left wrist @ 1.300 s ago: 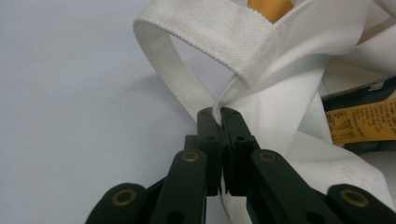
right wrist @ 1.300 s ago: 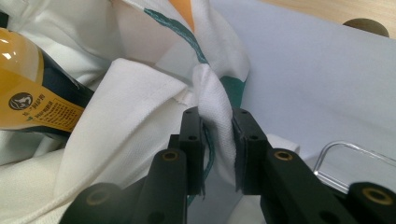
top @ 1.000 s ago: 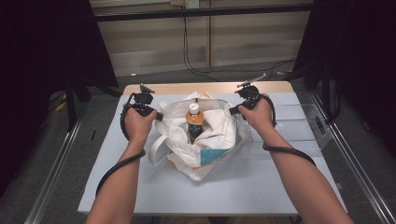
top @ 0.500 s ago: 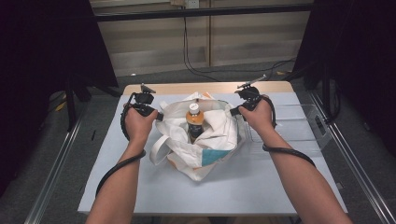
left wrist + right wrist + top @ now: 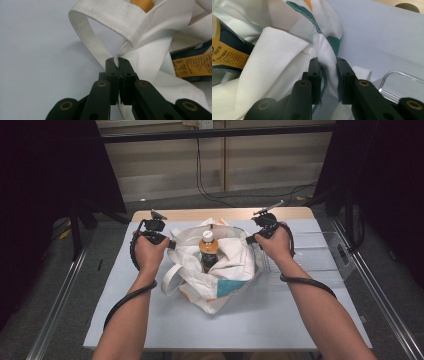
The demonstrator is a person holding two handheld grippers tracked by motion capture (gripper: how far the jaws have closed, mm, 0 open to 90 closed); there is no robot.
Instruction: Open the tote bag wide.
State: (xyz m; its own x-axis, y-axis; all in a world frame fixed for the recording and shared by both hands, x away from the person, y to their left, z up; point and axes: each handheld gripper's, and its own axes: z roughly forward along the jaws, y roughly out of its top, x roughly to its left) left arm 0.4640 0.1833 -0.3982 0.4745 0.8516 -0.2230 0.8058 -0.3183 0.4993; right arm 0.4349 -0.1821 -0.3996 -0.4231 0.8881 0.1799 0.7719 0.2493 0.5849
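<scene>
White canvas makes up the tote bag, which sits in the middle of the counter with its mouth spread wide. Inside the bag stands a bottle with a white cap and a dark and yellow label, upright and near the bag's far wall. Compared with the pictures from a second and half a second ago, almost nothing has shifted: the bag's rim lies in much the same shape, the bottle stands in the same spot, and both hands sit where they were. That suggests the opening is as wide as this pull will make it, and the work is in a hold rather than a move.

At the bag's left rim, the left gripper has its fingers pressed together on a thin fold of cloth just below where a handle strap loops up. At the bag's right rim, the right gripper has its fingers clamped on a thicker bunched fold with a green stitched edge. Right of the bag, just beside it, lies a clear plastic tray. With the bottle seated and the rim steady, I judge the next step is either to lift the bag by its edges or to let go.
</scene>
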